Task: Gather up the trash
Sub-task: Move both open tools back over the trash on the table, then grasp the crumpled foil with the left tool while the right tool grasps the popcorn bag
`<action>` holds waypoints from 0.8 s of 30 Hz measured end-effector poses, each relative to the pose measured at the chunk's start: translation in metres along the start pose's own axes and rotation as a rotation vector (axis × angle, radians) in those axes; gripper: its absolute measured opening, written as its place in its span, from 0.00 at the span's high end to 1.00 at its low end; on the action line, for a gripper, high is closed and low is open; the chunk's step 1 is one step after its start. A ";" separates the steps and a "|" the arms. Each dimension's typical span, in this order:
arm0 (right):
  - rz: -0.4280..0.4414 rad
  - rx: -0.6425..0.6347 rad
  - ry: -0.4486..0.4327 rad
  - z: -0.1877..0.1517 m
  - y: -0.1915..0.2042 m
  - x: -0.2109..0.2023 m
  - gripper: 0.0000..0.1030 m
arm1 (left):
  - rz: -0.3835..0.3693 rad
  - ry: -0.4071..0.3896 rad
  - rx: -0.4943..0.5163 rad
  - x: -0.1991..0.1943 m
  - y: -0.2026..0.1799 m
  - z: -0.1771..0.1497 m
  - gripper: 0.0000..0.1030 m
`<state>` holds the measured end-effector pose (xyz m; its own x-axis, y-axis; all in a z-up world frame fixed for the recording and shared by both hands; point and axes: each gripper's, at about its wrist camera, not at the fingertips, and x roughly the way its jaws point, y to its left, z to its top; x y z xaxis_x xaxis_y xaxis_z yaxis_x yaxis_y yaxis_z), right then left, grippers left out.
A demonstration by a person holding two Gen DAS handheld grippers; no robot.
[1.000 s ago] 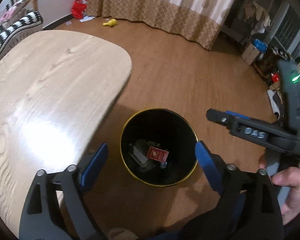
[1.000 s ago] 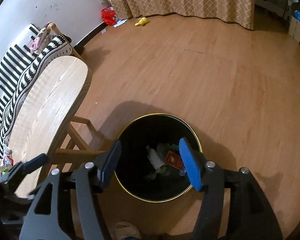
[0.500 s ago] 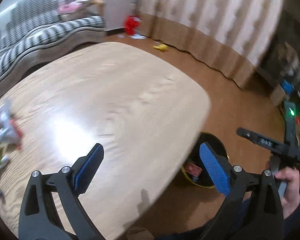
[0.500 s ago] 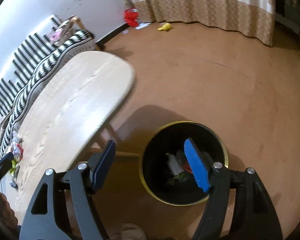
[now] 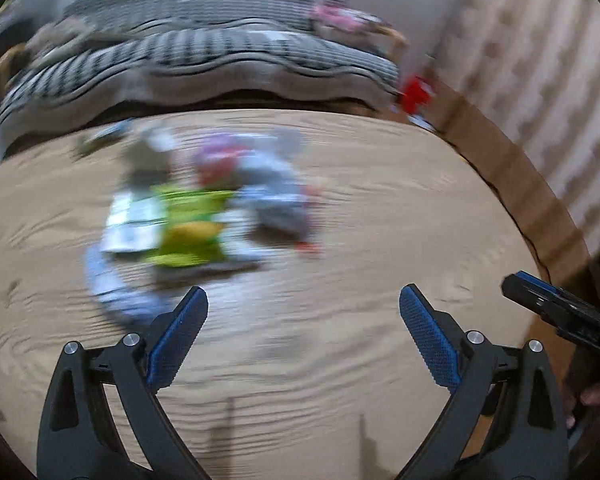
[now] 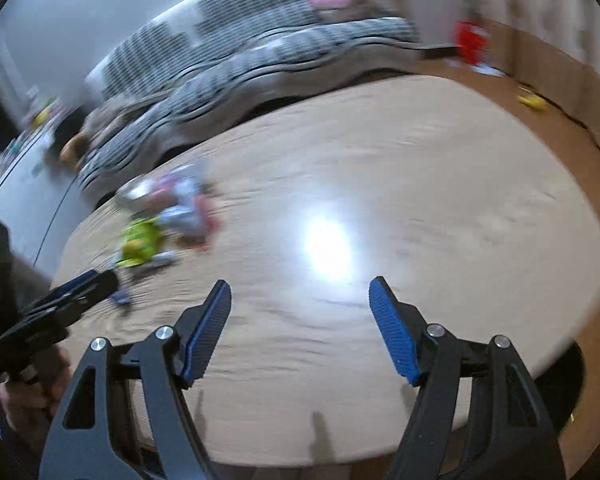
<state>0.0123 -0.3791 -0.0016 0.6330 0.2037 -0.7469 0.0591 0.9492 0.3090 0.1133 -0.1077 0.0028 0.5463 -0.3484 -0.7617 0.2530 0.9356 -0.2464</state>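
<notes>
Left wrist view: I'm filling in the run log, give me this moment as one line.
left gripper: open, empty | right gripper: open, empty | trash pile: on wooden table, blurred, ungrasped

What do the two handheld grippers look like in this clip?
Both match: the left gripper and right gripper have black skeletal plastic frames with triangular cut-outs, silver pivot bolts, and blue ribbed pads on the inner finger faces. No cables or sleeves are clearly visible.
</notes>
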 end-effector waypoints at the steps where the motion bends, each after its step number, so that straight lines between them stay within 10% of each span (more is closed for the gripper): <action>1: 0.024 -0.022 0.010 0.004 0.017 0.008 0.33 | 0.018 -0.004 -0.039 -0.003 0.021 0.001 0.09; 10: 0.169 -0.078 0.131 0.041 0.120 0.083 0.33 | 0.101 0.029 -0.240 0.003 0.128 -0.001 0.09; 24: 0.165 -0.062 0.251 0.050 0.155 0.172 0.33 | 0.148 0.125 -0.266 0.051 0.138 0.001 0.09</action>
<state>0.1688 -0.2085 -0.0529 0.4193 0.4015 -0.8142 -0.0808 0.9098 0.4070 0.1768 0.0039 -0.0691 0.4550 -0.2133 -0.8645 -0.0483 0.9635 -0.2632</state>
